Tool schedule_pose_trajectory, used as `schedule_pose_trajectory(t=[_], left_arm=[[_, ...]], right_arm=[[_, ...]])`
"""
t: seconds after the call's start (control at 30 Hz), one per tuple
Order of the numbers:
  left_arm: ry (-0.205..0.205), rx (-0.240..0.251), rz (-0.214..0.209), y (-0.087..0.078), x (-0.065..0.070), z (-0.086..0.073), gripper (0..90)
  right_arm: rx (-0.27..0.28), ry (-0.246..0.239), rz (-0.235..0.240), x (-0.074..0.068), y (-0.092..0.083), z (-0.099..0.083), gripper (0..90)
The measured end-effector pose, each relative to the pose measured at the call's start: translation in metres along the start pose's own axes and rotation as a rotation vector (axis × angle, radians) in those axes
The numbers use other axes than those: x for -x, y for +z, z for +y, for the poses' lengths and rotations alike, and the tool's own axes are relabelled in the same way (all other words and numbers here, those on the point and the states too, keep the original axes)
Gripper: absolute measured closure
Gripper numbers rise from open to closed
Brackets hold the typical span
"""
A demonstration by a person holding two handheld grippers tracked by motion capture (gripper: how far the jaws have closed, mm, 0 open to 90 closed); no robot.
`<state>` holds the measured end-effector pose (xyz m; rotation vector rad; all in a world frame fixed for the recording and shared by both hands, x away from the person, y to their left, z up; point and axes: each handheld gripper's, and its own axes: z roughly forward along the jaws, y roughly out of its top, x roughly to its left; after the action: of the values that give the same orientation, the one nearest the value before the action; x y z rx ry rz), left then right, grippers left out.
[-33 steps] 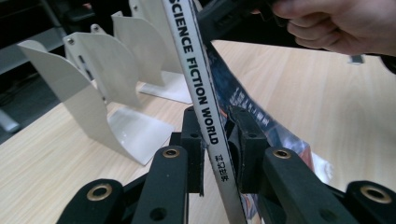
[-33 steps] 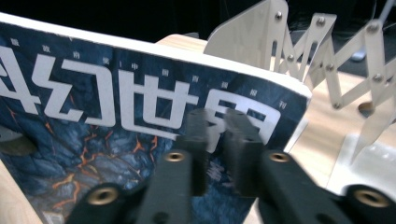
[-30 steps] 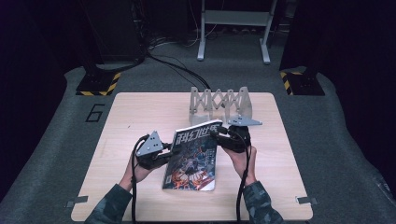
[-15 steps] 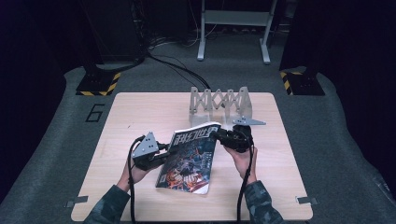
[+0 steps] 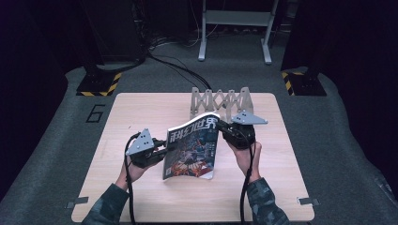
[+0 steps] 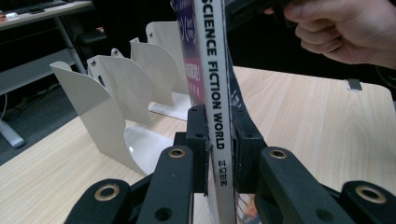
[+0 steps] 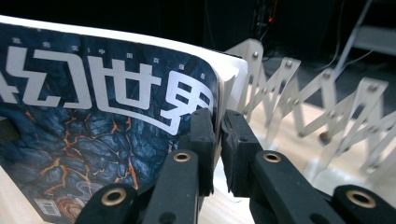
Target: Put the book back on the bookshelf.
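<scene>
Left gripper view | magazine [image 6: 218, 93] spine: "SCIENCE FICTION WORLD" | clamped, left hand-held gripper [image 6: 219, 140]

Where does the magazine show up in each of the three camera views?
High view: the magazine is at table centre, lifted between the left gripper and the right gripper.
Left gripper view: its white spine rises up the middle, clamped between the jaws.
Right gripper view: its cover spreads across the left, edge pinched in the jaws.
Shared landmark: the folding rack.
</scene>
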<state>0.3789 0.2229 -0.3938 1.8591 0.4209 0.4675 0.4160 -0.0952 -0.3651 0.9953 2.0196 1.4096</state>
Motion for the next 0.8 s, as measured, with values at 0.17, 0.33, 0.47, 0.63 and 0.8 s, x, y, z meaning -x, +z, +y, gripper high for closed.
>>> schedule_pose_trajectory(t=[0.17, 0.33, 0.47, 0.63, 0.8], left_arm=[[0.003, -0.013, -0.012, 0.004, 0.000, 0.000, 80.5], [-0.022, -0.016, -0.014, 0.004, -0.002, -0.002, 81.0], [-0.020, -0.038, -0.006, 0.003, -0.003, 0.000, 79.6], [-0.035, -0.047, 0.003, 0.000, -0.005, 0.007, 73.0], [-0.048, -0.060, 0.008, 0.000, -0.006, 0.015, 68.6]], right_arm=[[0.019, -0.073, -0.029, -0.008, -0.007, 0.010, 84.1], [0.027, -0.095, -0.025, -0.009, -0.014, 0.010, 84.1], [0.028, -0.100, -0.017, -0.010, -0.015, 0.010, 84.0], [0.022, -0.118, -0.007, -0.012, -0.016, 0.011, 83.9], [0.017, -0.114, -0.002, -0.012, -0.016, 0.012, 83.7]])
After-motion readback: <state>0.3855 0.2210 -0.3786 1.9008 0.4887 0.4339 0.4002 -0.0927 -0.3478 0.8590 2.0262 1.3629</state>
